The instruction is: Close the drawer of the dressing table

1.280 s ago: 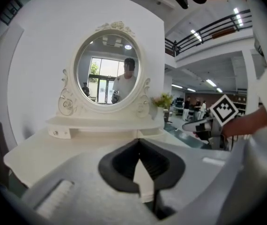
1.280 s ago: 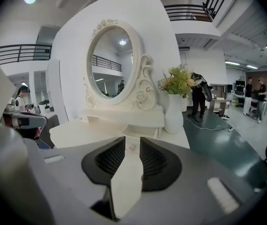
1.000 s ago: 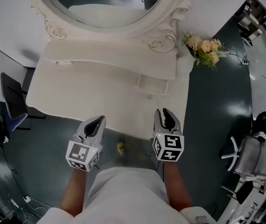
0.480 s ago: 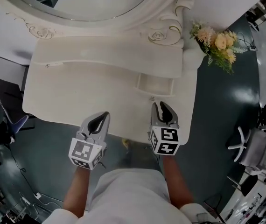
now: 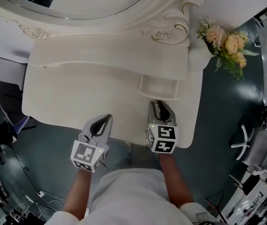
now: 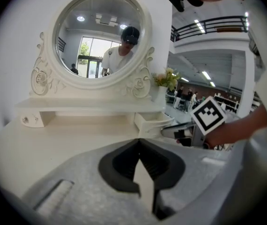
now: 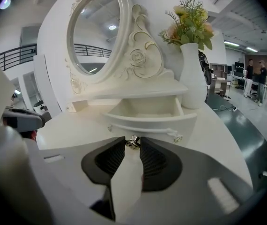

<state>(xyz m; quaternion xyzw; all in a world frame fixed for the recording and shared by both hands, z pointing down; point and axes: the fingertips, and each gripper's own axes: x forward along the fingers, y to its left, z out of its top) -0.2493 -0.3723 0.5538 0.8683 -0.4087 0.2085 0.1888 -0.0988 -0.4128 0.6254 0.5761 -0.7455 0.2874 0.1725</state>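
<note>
Head view: the drawer [image 5: 159, 87] stands open near the dressing table's right edge, with the right gripper [image 5: 159, 108] at its front.
Left gripper view: the left gripper [image 6: 139, 146] is pressed together, empty.
Right gripper view: the jaws pinch the knob [image 7: 132, 142]; a straight, level push would likely close it best.

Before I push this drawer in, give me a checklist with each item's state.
1. Drawer needs closing: ok, it stands pulled out.
2. Drawer contents: ok, nothing shows inside.
3. Right gripper on the knob: ok, fingers closed on it at their tips.
4. Left gripper out of the way: ok, shut, empty, off to the drawer's left.
5. Vase clear: ok, it stands right of the drawer, not in its path.
6. Slot behind the drawer clear: cannot tell.
</note>
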